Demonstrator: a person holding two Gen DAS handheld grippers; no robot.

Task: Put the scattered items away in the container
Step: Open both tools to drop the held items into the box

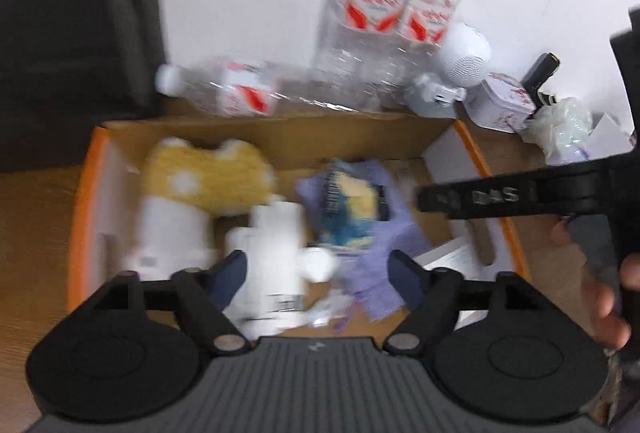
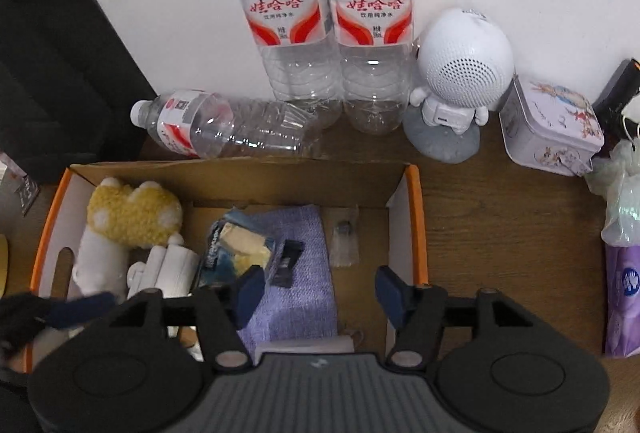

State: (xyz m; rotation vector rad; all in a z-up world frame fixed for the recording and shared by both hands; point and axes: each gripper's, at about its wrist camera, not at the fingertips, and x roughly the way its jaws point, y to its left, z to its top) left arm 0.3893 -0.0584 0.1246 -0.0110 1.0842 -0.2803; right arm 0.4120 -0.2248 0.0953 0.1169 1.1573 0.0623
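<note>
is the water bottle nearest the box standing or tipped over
Tipped over. The water bottle lies on its side behind the cardboard box, cap pointing left, while two others stand upright.

L gripper [image 1: 316, 269]: jaws spread wide, nothing between pads | R gripper [image 2: 320, 289]: jaws apart, empty, pointed downward | R hand [image 1: 600, 281] gripped R tool's handle, seen at L cam's right edge

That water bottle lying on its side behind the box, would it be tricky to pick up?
Probably a little. The lying bottle looks empty, so likely light. Its thin clear wall looks crinkled, so it may buckle when squeezed. On its side, being round, it could roll if nudged.
</note>
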